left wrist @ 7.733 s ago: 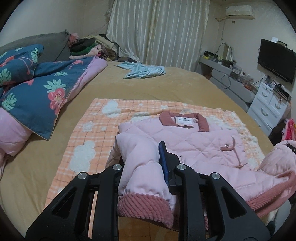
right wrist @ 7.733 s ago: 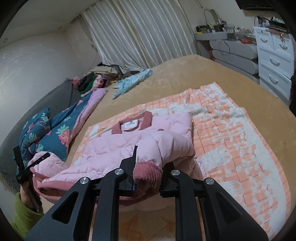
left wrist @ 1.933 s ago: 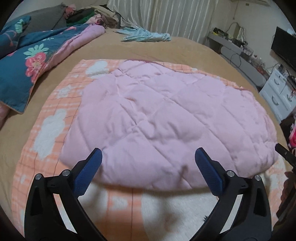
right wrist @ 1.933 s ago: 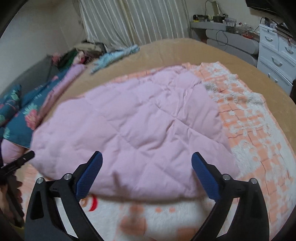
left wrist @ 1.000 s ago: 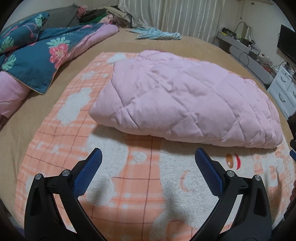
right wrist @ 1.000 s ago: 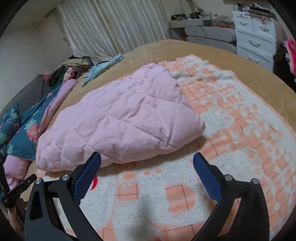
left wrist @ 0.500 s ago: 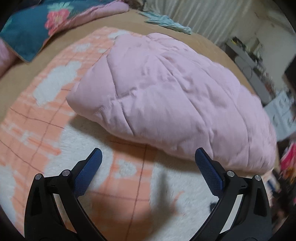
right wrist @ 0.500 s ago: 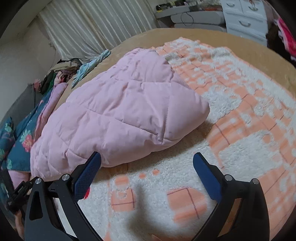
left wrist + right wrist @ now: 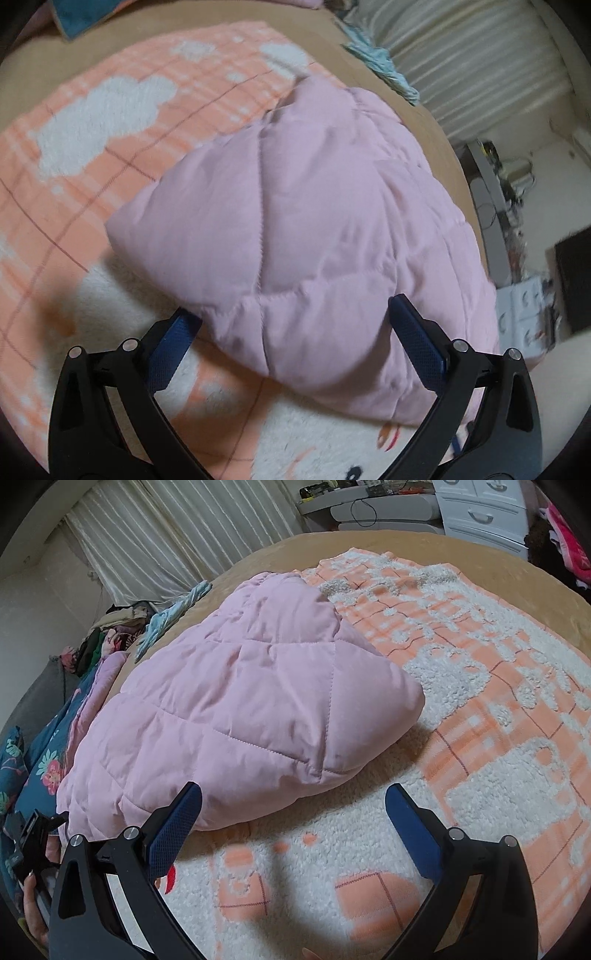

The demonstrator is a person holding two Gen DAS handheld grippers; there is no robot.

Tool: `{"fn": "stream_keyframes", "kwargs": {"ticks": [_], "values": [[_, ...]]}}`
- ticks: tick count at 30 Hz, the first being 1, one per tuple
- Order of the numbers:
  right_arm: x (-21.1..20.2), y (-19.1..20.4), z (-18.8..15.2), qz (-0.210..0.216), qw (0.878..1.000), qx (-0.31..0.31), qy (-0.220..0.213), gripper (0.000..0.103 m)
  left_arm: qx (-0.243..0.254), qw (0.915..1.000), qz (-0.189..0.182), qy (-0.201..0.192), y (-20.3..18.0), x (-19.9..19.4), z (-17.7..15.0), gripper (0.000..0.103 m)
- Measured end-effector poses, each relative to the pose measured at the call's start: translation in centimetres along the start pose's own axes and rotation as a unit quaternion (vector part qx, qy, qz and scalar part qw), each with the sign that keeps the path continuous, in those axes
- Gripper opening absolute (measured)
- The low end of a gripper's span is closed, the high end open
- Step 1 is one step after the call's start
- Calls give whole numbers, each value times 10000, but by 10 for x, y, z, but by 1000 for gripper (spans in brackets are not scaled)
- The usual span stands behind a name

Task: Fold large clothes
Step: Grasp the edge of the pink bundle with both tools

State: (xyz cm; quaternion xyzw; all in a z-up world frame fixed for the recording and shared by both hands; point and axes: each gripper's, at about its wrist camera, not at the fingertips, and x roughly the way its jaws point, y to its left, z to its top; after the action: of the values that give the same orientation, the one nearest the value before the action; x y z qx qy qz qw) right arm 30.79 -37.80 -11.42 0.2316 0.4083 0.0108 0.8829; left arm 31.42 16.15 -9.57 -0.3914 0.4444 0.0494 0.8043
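Observation:
A pink quilted jacket lies folded in a puffy bundle on an orange and white fleece blanket. My left gripper is open, its fingers astride the near left corner of the bundle. In the right wrist view the jacket lies ahead and to the left. My right gripper is open and empty, just short of the bundle's near right corner, over the blanket. The left gripper shows at that view's left edge.
The tan bedspread lies under the blanket. A floral blue duvet and a clothes pile lie at the left. A light blue garment lies near the curtains. White drawers stand at the right.
Both grippers let go of the cuffs long ago and stayed open. In the last second the left gripper moved close to the bundle's left corner and tilted; the right one moved slightly closer.

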Motion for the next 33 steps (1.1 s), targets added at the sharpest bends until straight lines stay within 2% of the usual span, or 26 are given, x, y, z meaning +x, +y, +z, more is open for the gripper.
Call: {"fn": "stream_keyframes", "kwargs": {"ticks": [7,15,23,33], "values": [[9,-8,7,157,9989,448,-45,99,-511,9978,-394,140,14,23,6,95],[36,-21,17,652,9891,1320,42,99,-240,9987,-381,-245,6,28,6,95],[56,-11,30,641,9890,1327,-94,99,220,9985,-225,-448,-1,30,8,94],[70,-6,36,707,9899,1200,-250,98,357,9975,-248,-563,-1,33,10,89]]}}
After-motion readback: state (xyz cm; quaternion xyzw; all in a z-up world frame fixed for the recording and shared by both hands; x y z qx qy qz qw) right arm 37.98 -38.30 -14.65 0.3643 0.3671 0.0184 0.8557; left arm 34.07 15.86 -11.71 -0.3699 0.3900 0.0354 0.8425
